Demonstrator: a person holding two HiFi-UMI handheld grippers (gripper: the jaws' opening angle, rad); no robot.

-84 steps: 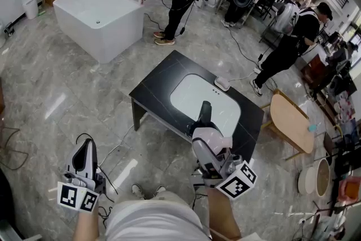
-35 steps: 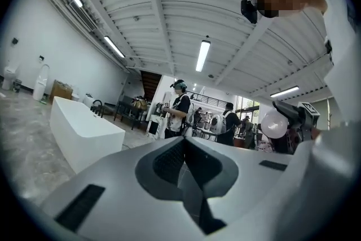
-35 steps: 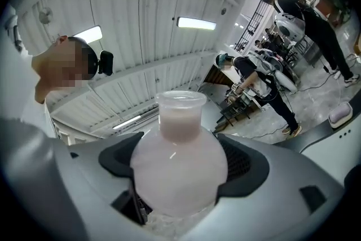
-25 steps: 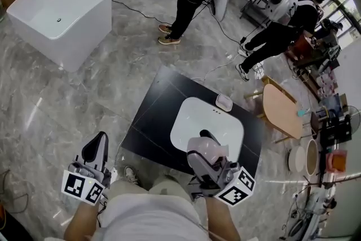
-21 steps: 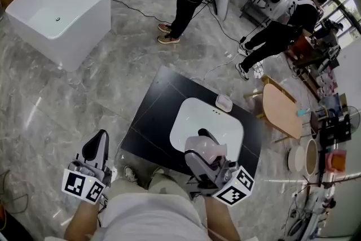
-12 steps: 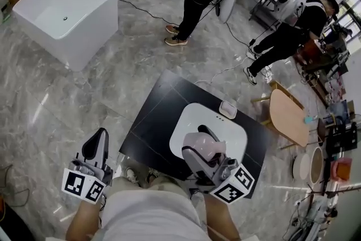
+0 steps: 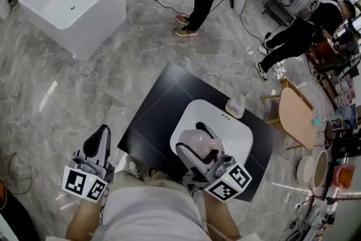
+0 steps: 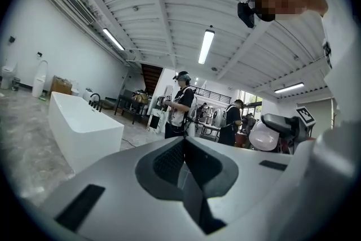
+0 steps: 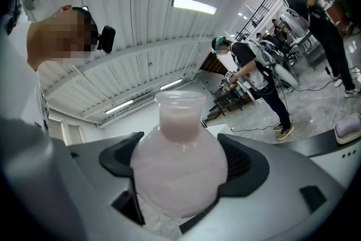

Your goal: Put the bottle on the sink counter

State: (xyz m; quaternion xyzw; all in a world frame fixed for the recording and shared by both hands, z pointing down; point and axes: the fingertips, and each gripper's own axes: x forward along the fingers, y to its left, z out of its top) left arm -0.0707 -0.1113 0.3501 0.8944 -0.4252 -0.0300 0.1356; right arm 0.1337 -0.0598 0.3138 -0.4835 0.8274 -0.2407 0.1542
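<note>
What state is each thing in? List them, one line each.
Bottle: clamped in the right gripper, over the near part of the sink, not yet set down.
Right gripper: shut on the bottle's round body.
Left gripper: shut, nothing between its jaws.
Counter: holds a small white dish behind the sink.
Bathtub: no water showing.
</note>
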